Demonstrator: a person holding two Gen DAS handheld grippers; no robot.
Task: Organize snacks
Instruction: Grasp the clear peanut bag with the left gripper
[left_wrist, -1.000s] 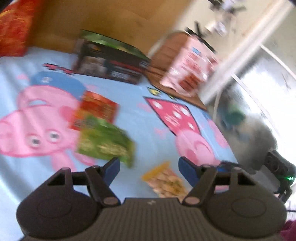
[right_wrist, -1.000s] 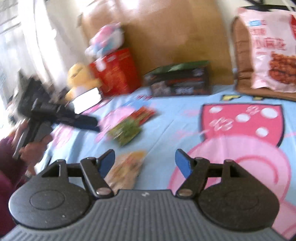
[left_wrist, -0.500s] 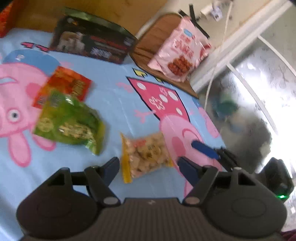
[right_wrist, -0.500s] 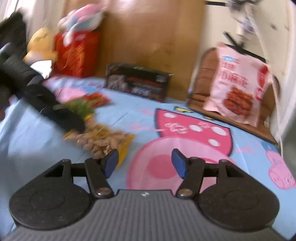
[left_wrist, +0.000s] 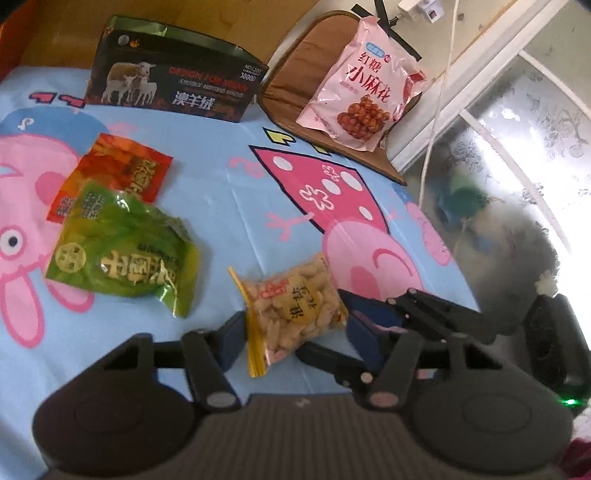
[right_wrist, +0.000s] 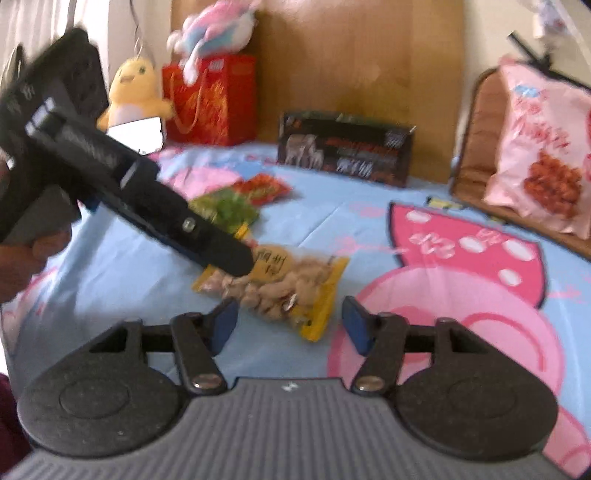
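**Both grippers close in on the peanut bag**

While the left gripper (left_wrist: 293, 341) points down at the bed, its blue fingers (left_wrist: 232, 341) have just been closing and now straddle the near end of the peanut bag (left_wrist: 291, 310); the left one sits at the bag's yellow sealed edge, though whether the pads press on it cannot be told. Just right of the bag, the right gripper (left_wrist: 354, 325) reaches in with its fingers beside the packet. Farther left on the cartoon-pig bedsheet (left_wrist: 221, 177) lies a green snack bag (left_wrist: 125, 251), overlapping the near edge of a red snack bag (left_wrist: 114, 173). At the far side a dark box (left_wrist: 173, 85) printed with sheep stands against the wooden headboard (left_wrist: 240, 26), and to its right a pink snack bag (left_wrist: 365, 96) leans on a brown cushion (left_wrist: 291, 88).

From the right wrist, the right gripper's (right_wrist: 288, 325) fingers (right_wrist: 356, 326) stand apart and have just been narrowing; the near yellow end of the peanut bag (right_wrist: 280, 284) lies between them, untouched as far as can be seen. The left gripper (right_wrist: 236, 264), held in a hand (right_wrist: 33, 254) at the left, comes down over the bag's far left end. Beyond are the green bag (right_wrist: 225, 210), red bag (right_wrist: 262, 188), dark box (right_wrist: 347, 151), a red gift bag (right_wrist: 210, 99), a yellow plush chick (right_wrist: 135, 88) and the pink bag (right_wrist: 543, 155).
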